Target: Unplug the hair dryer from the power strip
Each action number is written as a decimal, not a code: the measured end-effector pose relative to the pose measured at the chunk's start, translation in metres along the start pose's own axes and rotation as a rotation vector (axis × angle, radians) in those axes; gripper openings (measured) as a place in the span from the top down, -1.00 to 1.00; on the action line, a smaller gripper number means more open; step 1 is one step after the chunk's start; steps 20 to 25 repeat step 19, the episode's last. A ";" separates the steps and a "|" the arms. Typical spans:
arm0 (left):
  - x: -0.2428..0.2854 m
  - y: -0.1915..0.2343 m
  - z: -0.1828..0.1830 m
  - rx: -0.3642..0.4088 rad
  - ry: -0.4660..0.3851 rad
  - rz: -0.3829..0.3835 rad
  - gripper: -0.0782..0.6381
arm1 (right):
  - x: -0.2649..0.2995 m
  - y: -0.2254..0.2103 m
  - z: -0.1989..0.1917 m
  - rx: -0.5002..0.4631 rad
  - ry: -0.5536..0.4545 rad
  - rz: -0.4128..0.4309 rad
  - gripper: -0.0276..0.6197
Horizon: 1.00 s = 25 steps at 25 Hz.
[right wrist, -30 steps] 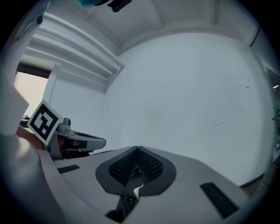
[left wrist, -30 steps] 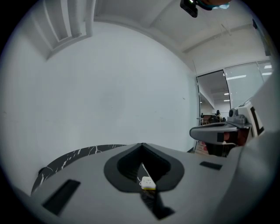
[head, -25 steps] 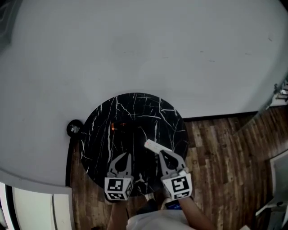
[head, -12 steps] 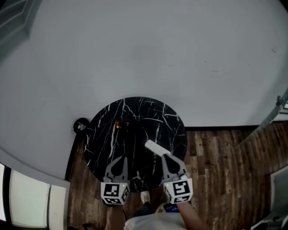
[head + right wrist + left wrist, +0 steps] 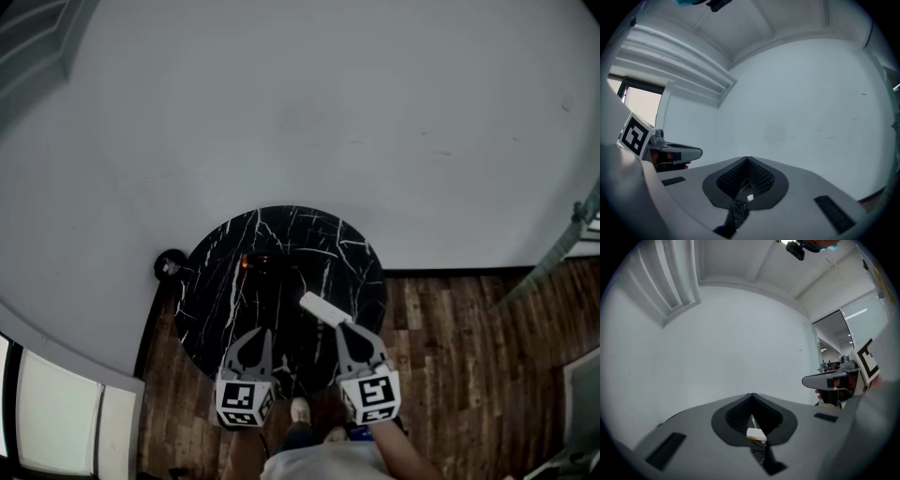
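A white power strip (image 5: 322, 308) lies on the right half of a round black marble table (image 5: 225, 291). A dark thing with an orange glow (image 5: 251, 262) sits at the table's back left; it is too dark to tell whether it is the hair dryer. My left gripper (image 5: 260, 332) hovers shut over the table's near left part, with nothing in it. My right gripper (image 5: 341, 324) is shut too, its tip just short of the strip's near end. In the left gripper view the strip (image 5: 755, 433) shows below the shut jaws, and the right gripper (image 5: 820, 379) is at the right.
A small round black object (image 5: 169, 264) sits by the table's left edge. A plain white wall (image 5: 309, 112) rises behind the table. Dark wood flooring (image 5: 450, 337) spreads to the right, and a person's feet (image 5: 300, 412) stand by the table's near edge.
Both grippers have drawn back a little toward the table's near edge and stayed shut. The head view has shifted, so the table sits slightly higher in the picture.
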<state>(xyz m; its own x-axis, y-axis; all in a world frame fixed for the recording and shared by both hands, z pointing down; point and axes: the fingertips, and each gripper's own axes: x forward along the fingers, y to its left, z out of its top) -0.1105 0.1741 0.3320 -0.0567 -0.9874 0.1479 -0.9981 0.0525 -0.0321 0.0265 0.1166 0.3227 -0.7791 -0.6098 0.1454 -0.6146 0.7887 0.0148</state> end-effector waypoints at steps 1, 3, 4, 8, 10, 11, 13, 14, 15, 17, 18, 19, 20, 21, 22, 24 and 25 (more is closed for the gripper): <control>0.000 0.000 0.000 -0.008 -0.002 0.000 0.79 | -0.001 -0.001 -0.001 -0.002 0.000 -0.001 0.92; 0.000 0.000 0.000 -0.010 0.000 0.004 0.78 | -0.001 -0.005 -0.003 -0.003 0.001 -0.004 0.92; 0.000 0.001 0.000 -0.010 0.002 0.007 0.78 | 0.000 -0.006 -0.004 -0.002 0.004 -0.005 0.92; -0.002 0.005 -0.003 -0.020 0.007 0.008 0.79 | -0.001 -0.005 -0.006 -0.001 0.015 -0.004 0.92; -0.002 0.005 -0.003 -0.023 0.005 0.003 0.79 | 0.000 -0.004 -0.006 0.000 0.016 -0.002 0.92; -0.002 0.004 -0.003 -0.022 0.002 0.000 0.79 | 0.000 -0.004 -0.006 -0.001 0.017 -0.001 0.92; 0.000 0.002 -0.002 -0.018 -0.001 -0.006 0.79 | 0.001 -0.005 -0.006 -0.006 0.017 0.002 0.92; 0.002 0.001 -0.002 -0.014 0.001 -0.009 0.79 | 0.002 -0.005 -0.006 -0.007 0.015 0.002 0.92; 0.003 0.001 -0.003 -0.011 0.004 -0.012 0.79 | 0.003 -0.006 -0.005 -0.007 0.013 0.003 0.92; 0.005 0.002 -0.004 -0.009 0.008 -0.014 0.79 | 0.006 -0.007 -0.006 -0.004 0.012 0.004 0.92; 0.006 0.002 -0.005 -0.009 0.010 -0.014 0.79 | 0.007 -0.007 -0.006 -0.003 0.012 0.005 0.92; 0.007 0.003 -0.005 -0.009 0.011 -0.014 0.78 | 0.008 -0.008 -0.006 -0.001 0.013 0.005 0.92; 0.007 0.003 -0.005 -0.009 0.011 -0.014 0.78 | 0.008 -0.008 -0.006 -0.001 0.013 0.005 0.92; 0.007 0.003 -0.005 -0.009 0.011 -0.014 0.78 | 0.008 -0.008 -0.006 -0.001 0.013 0.005 0.92; 0.007 0.003 -0.005 -0.009 0.011 -0.014 0.78 | 0.008 -0.008 -0.006 -0.001 0.013 0.005 0.92; 0.007 0.003 -0.005 -0.009 0.011 -0.014 0.78 | 0.008 -0.008 -0.006 -0.001 0.013 0.005 0.92; 0.007 0.003 -0.005 -0.009 0.011 -0.014 0.78 | 0.008 -0.008 -0.006 -0.001 0.013 0.005 0.92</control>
